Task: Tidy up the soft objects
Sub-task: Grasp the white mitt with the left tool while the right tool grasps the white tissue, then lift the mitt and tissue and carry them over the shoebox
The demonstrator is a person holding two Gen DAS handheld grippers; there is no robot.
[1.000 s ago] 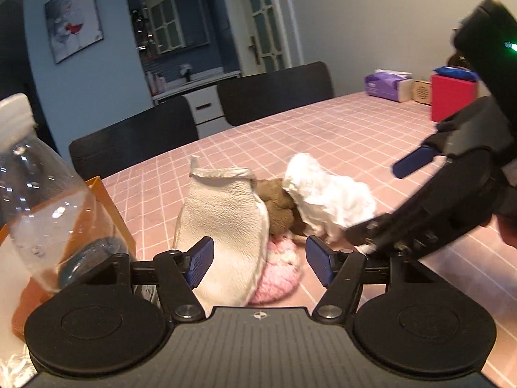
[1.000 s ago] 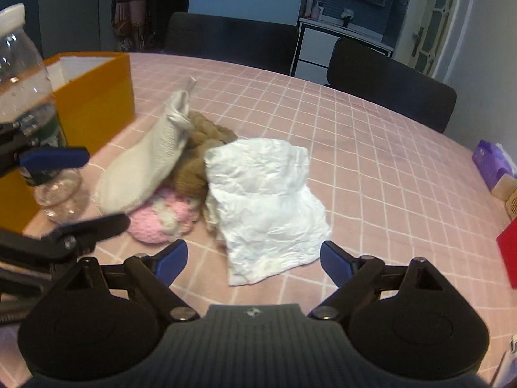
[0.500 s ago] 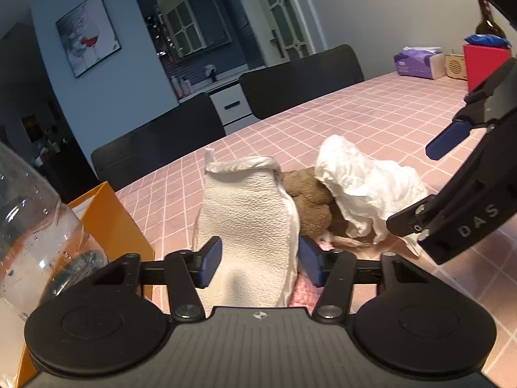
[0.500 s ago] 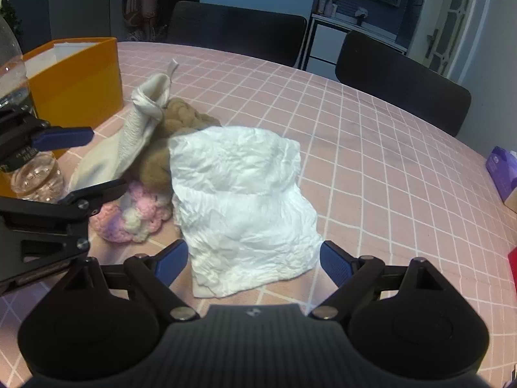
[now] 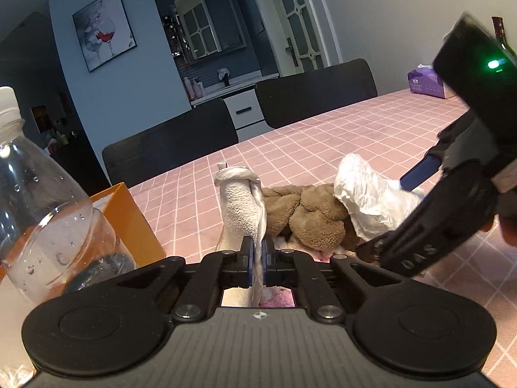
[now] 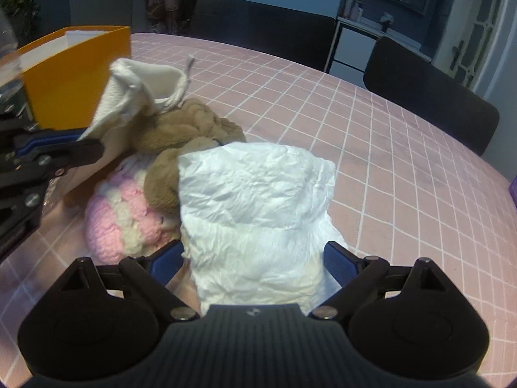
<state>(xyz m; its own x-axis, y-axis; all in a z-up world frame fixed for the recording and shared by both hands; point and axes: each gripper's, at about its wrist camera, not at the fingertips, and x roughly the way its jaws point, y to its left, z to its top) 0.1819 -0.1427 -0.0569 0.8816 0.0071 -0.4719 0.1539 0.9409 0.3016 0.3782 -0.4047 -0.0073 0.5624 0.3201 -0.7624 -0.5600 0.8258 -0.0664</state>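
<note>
A pile of soft things lies on the pink checked table [image 6: 387,135]: a cream cloth mitt [image 5: 240,207], a brown plush [image 5: 310,216], a pink and white knitted piece [image 6: 119,213] and a crumpled white cloth [image 6: 258,200]. My left gripper [image 5: 257,258] is shut on the cream mitt [image 6: 135,97] and holds its edge raised off the pile. My right gripper [image 6: 252,260] is open, its blue pads on either side of the white cloth [image 5: 371,200]. An orange box [image 6: 74,71] stands left of the pile.
A clear plastic bottle [image 5: 48,207] stands close at my left, in front of the orange box [image 5: 129,223]. Two dark chairs [image 5: 316,97] line the table's far side. A purple tissue pack [image 5: 423,79] sits at the far right.
My left gripper has closed from open onto the cream mitt and lifted its edge. My right gripper has moved forward so the white cloth sits between its open fingers.
</note>
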